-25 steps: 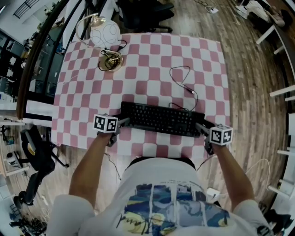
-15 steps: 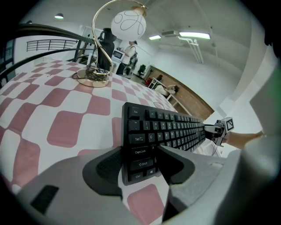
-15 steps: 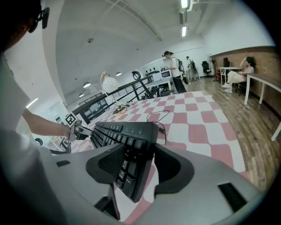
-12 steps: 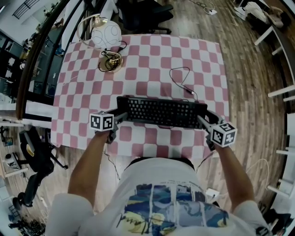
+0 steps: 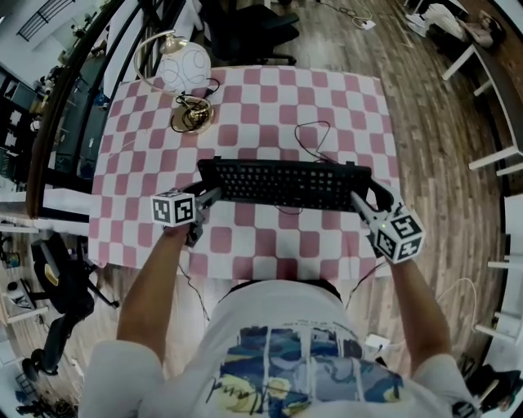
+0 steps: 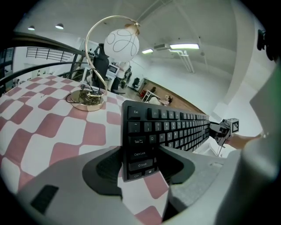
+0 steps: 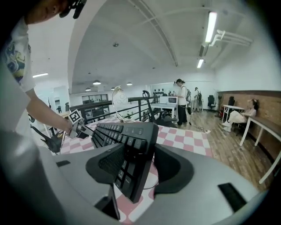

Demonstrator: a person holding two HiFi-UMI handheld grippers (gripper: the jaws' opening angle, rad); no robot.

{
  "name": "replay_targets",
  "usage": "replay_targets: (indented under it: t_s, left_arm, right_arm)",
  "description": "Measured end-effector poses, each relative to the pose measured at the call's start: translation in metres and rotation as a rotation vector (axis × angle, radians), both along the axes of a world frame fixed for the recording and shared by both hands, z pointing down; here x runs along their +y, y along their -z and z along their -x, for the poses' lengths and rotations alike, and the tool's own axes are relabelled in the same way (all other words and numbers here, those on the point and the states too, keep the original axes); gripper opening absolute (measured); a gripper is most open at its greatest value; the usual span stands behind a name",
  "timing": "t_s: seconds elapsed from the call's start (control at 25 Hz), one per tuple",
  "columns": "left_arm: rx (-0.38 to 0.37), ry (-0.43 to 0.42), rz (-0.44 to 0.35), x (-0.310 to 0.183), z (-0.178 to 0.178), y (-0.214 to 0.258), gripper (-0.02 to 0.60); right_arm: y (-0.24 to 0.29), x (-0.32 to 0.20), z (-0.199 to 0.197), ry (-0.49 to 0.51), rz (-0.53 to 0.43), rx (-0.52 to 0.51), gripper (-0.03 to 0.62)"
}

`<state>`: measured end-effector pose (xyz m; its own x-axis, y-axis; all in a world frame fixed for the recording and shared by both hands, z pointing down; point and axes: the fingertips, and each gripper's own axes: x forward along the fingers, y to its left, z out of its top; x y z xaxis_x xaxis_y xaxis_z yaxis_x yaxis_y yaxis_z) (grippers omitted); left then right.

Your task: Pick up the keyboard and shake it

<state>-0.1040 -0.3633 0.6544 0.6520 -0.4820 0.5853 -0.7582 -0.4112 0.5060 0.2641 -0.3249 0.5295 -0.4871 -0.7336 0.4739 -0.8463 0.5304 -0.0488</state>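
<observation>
The left hand-held gripper (image 5: 206, 198) and the right hand-held gripper (image 5: 362, 202) each clamp one end of the keyboard (image 5: 282, 184), held clear of the bench (image 5: 270, 98) at mid-frame, likely to keep it balanced for shaking.

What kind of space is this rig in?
Probably an open-plan office or lab: wood floor, white desks along the wall, an office chair behind the checkered table, strip lights overhead.
</observation>
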Motion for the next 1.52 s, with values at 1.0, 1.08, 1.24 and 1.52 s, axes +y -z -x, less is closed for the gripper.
replay_targets:
  t_s: [1.0, 1.08, 1.24, 1.52]
  left_arm:
    - [0.067, -0.062, -0.185, -0.041, -0.013, 0.074, 0.242]
    - [0.069, -0.067, -0.206, -0.045, -0.015, 0.083, 0.242]
    - [0.073, -0.079, -0.245, -0.055, -0.019, 0.101, 0.242]
    - [0.091, -0.093, -0.305, -0.066, -0.026, 0.129, 0.242]
  right_arm:
    - [0.131, 0.027, 0.022, -0.016, -0.383, 0.306, 0.202]
    - [0.14, 0.029, 0.022, -0.023, -0.405, 0.315, 0.202]
    - [0.159, 0.031, 0.023, -0.031, -0.468, 0.367, 0.202]
    - [0.187, 0.041, 0.025, -0.044, -0.571, 0.46, 0.202]
